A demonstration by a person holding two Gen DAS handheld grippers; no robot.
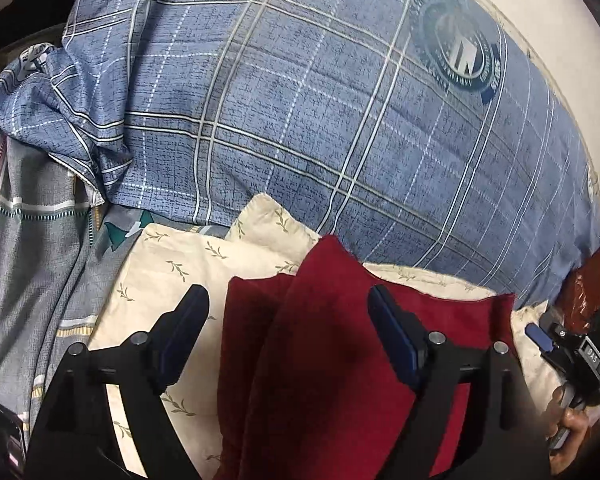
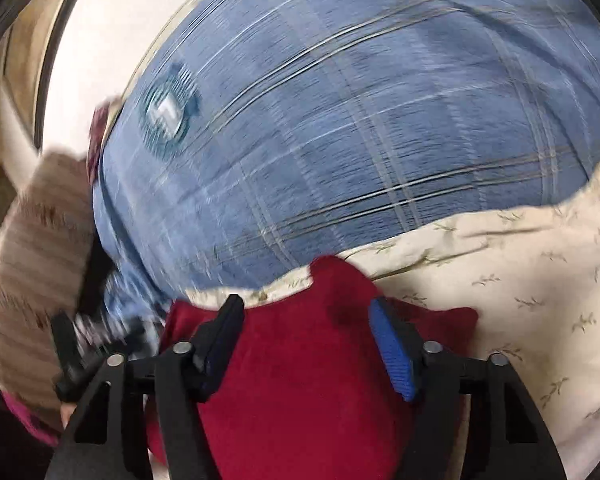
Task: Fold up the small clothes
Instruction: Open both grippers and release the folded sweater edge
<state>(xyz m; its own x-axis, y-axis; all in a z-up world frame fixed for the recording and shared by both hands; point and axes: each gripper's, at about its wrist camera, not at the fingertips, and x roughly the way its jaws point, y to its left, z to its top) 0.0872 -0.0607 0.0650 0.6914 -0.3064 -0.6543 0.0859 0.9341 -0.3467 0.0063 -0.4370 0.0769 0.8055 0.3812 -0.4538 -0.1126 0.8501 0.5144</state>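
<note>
One red cloth [image 1: 332, 344] is seen, lying on one cream sheet [image 1: 172, 272] printed with small leaf sprigs. Behind both, one blue plaid quilt [image 1: 300, 120] is spread, and one round badge [image 1: 460, 50] is printed on it. At the left edge of the left wrist view, a grey plaid fabric [image 1: 28, 248] is bunched beside the quilt.

In the left wrist view the cloth is folded into overlapping layers, with its long axis running from the near edge of the view away toward the quilt, and a blunt corner pointing at the quilt. A second flap is spread out to the right.

Two grippers are counted. The left gripper [image 1: 288, 320] is spread wide, with nothing grasped; the cloth lies under and between its fingers. The right gripper [image 2: 306, 320] is likewise spread, released, above the cloth [image 2: 300, 380], whose peak points toward the quilt [image 2: 360, 120]. The right wrist view is blurred. Whether either gripper touches the cloth cannot be told.
</note>
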